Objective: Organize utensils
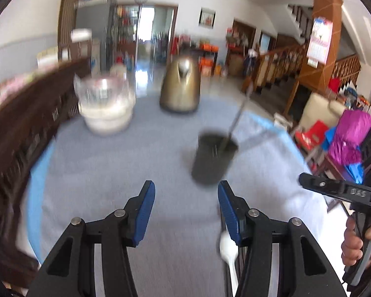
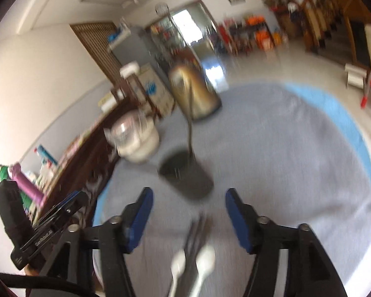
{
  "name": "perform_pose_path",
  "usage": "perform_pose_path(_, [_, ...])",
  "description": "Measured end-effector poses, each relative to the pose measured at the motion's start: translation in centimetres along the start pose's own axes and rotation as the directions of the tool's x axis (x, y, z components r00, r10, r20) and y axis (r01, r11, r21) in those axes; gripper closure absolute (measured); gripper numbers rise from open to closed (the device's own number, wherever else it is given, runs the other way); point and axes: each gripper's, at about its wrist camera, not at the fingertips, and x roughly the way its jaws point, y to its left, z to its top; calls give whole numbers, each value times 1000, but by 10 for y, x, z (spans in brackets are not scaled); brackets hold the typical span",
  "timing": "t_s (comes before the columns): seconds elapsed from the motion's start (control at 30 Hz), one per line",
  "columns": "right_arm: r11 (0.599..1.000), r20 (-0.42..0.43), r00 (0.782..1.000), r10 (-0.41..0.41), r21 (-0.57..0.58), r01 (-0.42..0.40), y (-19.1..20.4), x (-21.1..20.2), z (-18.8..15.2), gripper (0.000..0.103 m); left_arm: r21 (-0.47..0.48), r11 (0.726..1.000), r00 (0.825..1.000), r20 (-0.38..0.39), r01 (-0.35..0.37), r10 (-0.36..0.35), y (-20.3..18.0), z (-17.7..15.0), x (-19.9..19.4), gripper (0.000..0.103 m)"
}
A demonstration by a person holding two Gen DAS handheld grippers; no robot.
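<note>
A dark cylindrical utensil holder [image 1: 214, 157] stands on the grey tablecloth [image 1: 126, 163], with one long metal utensil [image 1: 238, 113] leaning in it. It also shows in the right wrist view [image 2: 186, 175]. My left gripper [image 1: 186, 206] is open and empty, just in front of the holder. A white plastic spoon [image 1: 228, 250] lies by its right finger. My right gripper [image 2: 186, 214] is open and empty. Two white spoons [image 2: 194, 263] and dark utensils [image 2: 195, 230] lie on the cloth between its fingers. Both views are blurred.
A gold kettle [image 1: 180, 85] and a clear-lidded white pot [image 1: 105, 106] stand at the back of the table. A dark wooden bench back [image 1: 19, 126] runs along the left. The right gripper's body [image 1: 338, 193] shows at the right edge.
</note>
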Motion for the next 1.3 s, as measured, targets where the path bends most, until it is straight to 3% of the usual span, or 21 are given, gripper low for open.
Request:
perform_pose_path(0.07, [1000, -93, 996, -3, 6, 4, -8, 13, -23, 65, -22, 1000, 998, -56, 13, -14, 1, -20, 9, 49])
perform_pose_path(0.2, [999, -270, 963, -7, 42, 19, -23, 48, -63, 65, -70, 996, 985, -156, 58, -69, -2, -50, 24, 49])
perform_pose_path(0.4, [988, -358, 933, 37, 152, 19, -34, 77, -73, 64, -56, 990, 967, -213, 130, -139, -13, -65, 30, 49])
perform_pose_path(0.43, [988, -366, 930, 39, 156, 20, -34, 79, -73, 59, -47, 989, 964, -221, 139, -146, -16, -65, 31, 49])
perform_pose_path(0.5, [990, -373, 928, 8, 136, 46, -29, 85, -73, 52, -35, 989, 960, -238, 146, -150, -20, -66, 34, 49])
perform_pose_path(0.67, [991, -395, 918, -25, 111, 74, -21, 98, -79, 52, -15, 989, 954, -260, 149, -148, -24, -65, 40, 49])
perform_pose_path(0.7, [994, -390, 920, -40, 82, 78, -17, 100, -79, 54, -12, 989, 954, -262, 146, -144, -24, -65, 40, 49])
perform_pose_path(0.8, [995, -395, 914, -95, -2, 102, -8, 107, -79, 73, -8, 990, 954, -267, 144, -140, -23, -64, 41, 49])
perform_pose_path(1.1, [989, -304, 941, -146, -47, 138, -25, 81, -69, 74, 18, 985, 938, -311, 169, -155, -37, -54, 71, 49])
perform_pose_path(1.3, [989, -260, 957, -131, 29, 144, -48, 64, -60, 74, 29, 979, 922, -343, 203, -181, -56, -51, 95, 49])
